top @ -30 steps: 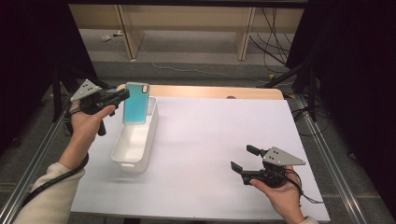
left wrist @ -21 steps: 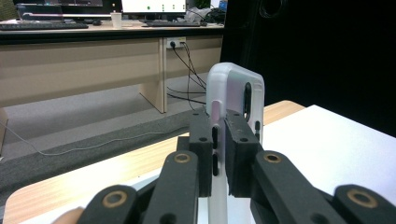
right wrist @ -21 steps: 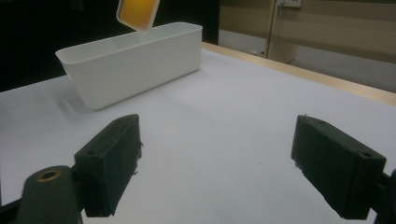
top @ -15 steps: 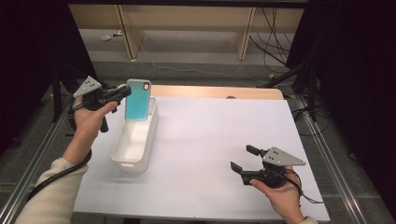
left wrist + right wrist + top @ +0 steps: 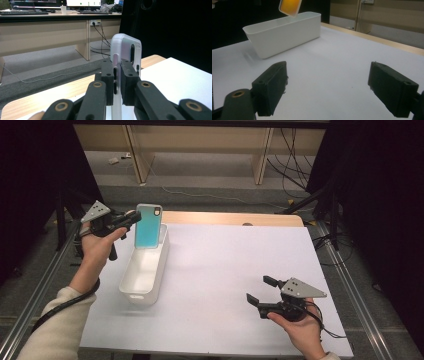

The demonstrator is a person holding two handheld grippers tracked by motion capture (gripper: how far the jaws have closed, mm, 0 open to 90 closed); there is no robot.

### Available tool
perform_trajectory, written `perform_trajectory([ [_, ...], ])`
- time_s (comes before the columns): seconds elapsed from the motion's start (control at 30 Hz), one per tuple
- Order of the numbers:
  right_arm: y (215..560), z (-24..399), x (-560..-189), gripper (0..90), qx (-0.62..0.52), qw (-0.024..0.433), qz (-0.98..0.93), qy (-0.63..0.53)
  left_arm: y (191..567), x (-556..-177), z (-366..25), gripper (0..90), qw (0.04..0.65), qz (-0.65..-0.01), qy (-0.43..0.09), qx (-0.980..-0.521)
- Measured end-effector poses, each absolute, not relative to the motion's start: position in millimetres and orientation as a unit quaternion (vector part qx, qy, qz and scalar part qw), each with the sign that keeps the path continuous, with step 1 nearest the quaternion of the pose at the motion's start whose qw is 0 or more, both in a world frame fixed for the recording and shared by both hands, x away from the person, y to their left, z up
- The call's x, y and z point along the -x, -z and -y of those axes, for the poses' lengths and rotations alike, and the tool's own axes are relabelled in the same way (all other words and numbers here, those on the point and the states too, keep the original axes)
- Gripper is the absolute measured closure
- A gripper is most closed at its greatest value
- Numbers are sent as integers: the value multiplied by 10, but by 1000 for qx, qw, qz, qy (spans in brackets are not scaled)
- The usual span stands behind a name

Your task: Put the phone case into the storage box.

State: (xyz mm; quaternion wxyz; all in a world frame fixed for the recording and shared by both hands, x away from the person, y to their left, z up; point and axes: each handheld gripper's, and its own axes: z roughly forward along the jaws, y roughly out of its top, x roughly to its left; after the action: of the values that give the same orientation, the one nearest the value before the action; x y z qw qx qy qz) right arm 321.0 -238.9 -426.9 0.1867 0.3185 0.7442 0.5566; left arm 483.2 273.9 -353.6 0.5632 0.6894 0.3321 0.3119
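Observation:
A phone case [image 5: 148,225], teal inside with a clear rim, hangs upright above the far end of a white rectangular bin [image 5: 142,282]. My left gripper [image 5: 134,218] is shut on the case's left edge. In the left gripper view the two pads [image 5: 108,83] pinch the thin edge of the case [image 5: 126,50]. My right gripper [image 5: 260,289] rests low over the table's near right, open, with nothing between its jaws. In the right gripper view the bin [image 5: 284,33] lies ahead and the case's lower corner [image 5: 290,7] hangs over it, looking orange.
A white sheet [image 5: 230,270] covers the table, with a wooden strip [image 5: 225,218] along its far edge. Metal rails [image 5: 345,280] run down both sides. Cables [image 5: 295,150] trail on the floor beyond the table.
The left gripper has carried the case slightly toward the far end of the bin. The right gripper has stayed put.

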Motion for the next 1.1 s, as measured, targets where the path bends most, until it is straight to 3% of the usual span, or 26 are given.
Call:
perform_trajectory([
  [1.1,4264,2405,-3213,170,-318,194,-749,-548,3558,-5023,-2693,825,559,-330,-314,-693],
])
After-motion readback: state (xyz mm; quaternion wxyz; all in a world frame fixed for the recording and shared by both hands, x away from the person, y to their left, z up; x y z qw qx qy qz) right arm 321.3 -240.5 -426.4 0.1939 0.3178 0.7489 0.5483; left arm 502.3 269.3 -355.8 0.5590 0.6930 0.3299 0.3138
